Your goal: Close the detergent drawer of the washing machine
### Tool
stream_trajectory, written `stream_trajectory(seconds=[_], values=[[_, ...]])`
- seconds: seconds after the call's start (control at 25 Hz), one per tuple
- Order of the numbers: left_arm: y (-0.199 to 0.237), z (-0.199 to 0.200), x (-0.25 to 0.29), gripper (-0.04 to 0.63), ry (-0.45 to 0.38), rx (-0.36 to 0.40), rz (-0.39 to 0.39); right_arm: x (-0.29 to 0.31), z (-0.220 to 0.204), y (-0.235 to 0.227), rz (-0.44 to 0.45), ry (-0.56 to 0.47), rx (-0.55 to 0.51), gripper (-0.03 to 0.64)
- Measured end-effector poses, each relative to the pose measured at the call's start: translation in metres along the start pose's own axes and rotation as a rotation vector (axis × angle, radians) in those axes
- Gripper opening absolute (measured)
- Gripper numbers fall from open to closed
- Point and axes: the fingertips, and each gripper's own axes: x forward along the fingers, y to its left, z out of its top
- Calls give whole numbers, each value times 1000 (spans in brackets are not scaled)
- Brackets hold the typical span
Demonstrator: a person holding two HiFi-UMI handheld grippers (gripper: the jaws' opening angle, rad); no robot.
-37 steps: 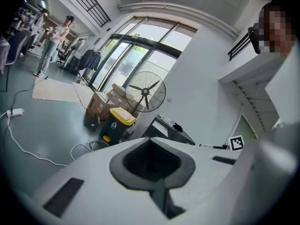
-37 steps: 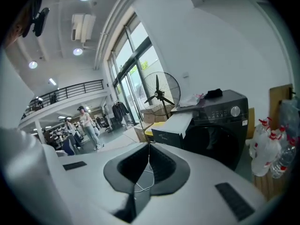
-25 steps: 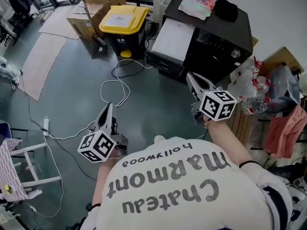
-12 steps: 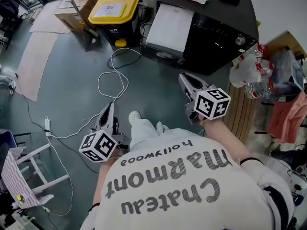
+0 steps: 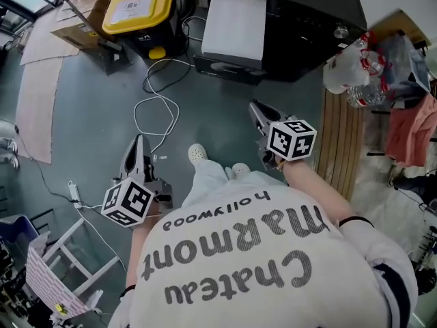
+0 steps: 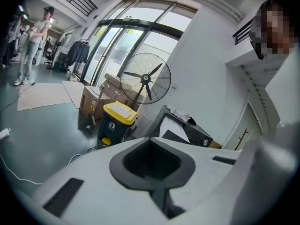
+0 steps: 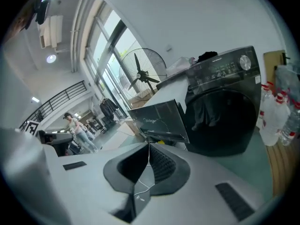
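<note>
Detergent drawer not discernible. Far black washing machine (image 5: 304,26) partly out of view. Left gripper (image 5: 138,142) and right gripper (image 5: 254,106) both closed, empty.

washing machine (image 5: 300,26) sits at the far end; a boxy unit (image 5: 235,26) right up against its left side; bin (image 5: 133,5) further left again; cable (image 5: 156,111) looped on the floor (image 5: 82,115) in front of the bin; bottles (image 5: 355,80) bunched at the machine's right; slatted board (image 5: 341,156) just in front of them

Bright daylight, sharp focus, fisheye warping at edges.
</note>
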Motion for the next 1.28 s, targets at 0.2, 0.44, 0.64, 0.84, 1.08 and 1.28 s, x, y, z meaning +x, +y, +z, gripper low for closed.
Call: stream_trajectory(seconds=[0.2, 0.44, 0.64, 0.84, 1.08, 1.28], values=[[27, 9, 6, 8, 51, 12, 12, 27, -12, -24, -63, -45, 186, 34], [44, 24, 15, 8, 90, 31, 11, 58, -12, -59, -108, -158, 459, 156], [58, 47, 26, 8, 79, 63, 6, 77, -20, -64, -117, -188, 563, 156], [70, 67, 45, 8, 76, 81, -9, 89, -13, -63, -94, -253, 611, 167], [79, 81, 69, 8, 95, 94, -51, 95, -11, -69, -147, -283, 660, 167], [82, 90, 83, 8, 102, 108, -101, 98, -14, -73, -204, -299, 696, 167]])
